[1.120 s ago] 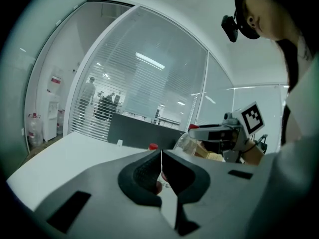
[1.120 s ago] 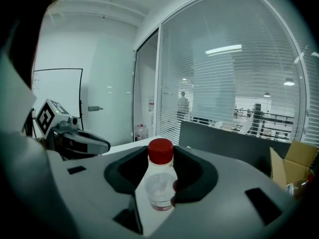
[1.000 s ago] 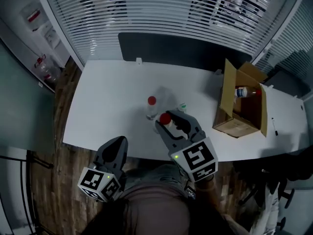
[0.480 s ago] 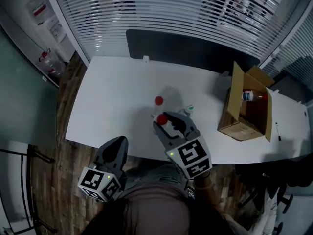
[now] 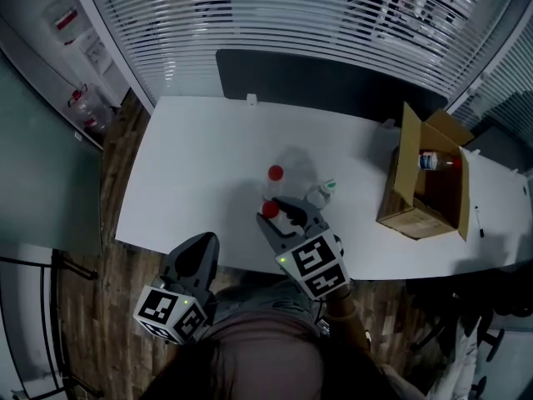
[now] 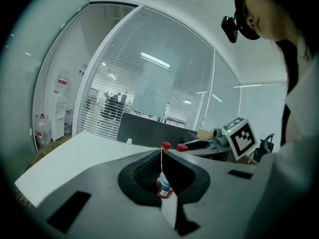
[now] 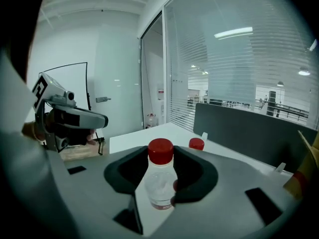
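Left gripper (image 5: 203,248): nearest of all, at 7 o'clock from the right gripper, off the near edge of the tabletop and over the wooden floor (image 5: 79,307). In the left gripper view its jaws are pressed together, with only a thin line between them. They grip nothing that can be made out.
Right gripper (image 5: 280,217): over the near part of the tabletop, pointing toward 11 o'clock. Its jaws are clamped on the sides of the held bottle.
Held bottle (image 7: 160,182): small and clear with a red cap, upright between the right gripper's jaws, its cap standing above them. Whether its base touches the tabletop cannot be told.
Standing bottle (image 5: 275,173): red-capped and upright on the tabletop, just beyond the held bottle at 12 o'clock and apart from it.
Lying bottle (image 5: 319,195): clear with a green cap, on its side on the tabletop at 2 o'clock from the right gripper's tips, near the standing bottle.
Tabletop (image 5: 187,169): white and long.
Cardboard box (image 5: 410,202): open, near the tabletop's right end, at 3 o'clock and well apart from the bottles.
Boxed bottle (image 5: 435,162): lies inside the cardboard box.
Dark panel (image 5: 316,82): runs along the tabletop's far edge, at 12 o'clock.
Blinds (image 5: 275,11): slatted, behind the dark panel, farthest off.
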Demonstrator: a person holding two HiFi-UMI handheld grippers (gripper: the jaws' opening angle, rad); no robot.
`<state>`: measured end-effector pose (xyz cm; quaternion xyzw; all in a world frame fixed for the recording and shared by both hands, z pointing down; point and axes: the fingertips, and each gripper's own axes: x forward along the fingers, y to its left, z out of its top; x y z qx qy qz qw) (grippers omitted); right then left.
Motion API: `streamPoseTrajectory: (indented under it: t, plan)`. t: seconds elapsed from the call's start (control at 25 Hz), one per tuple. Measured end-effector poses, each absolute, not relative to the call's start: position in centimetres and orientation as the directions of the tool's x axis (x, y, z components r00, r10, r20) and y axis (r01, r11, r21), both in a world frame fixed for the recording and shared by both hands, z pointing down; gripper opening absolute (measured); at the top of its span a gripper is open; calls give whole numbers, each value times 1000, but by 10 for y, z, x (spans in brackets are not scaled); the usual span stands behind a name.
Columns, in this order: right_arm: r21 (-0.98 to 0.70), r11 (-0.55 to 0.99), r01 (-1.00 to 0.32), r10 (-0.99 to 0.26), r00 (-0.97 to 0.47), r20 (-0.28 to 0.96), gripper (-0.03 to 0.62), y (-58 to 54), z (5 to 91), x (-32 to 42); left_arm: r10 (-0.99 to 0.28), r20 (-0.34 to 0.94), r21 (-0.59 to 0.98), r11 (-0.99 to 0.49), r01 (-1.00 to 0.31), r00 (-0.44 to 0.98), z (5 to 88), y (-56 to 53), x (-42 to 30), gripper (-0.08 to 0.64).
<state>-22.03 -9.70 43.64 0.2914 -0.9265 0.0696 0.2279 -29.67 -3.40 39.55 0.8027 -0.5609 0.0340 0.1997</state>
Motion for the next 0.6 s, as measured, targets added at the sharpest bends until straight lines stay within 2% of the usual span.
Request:
streamPoseTrajectory:
  t: [0.6]
  plan:
    - [-18, 831, -556, -477, -728, 492, 172, -94, 468, -229, -874, 283, 281, -318, -906, 395, 401, -42, -299, 9]
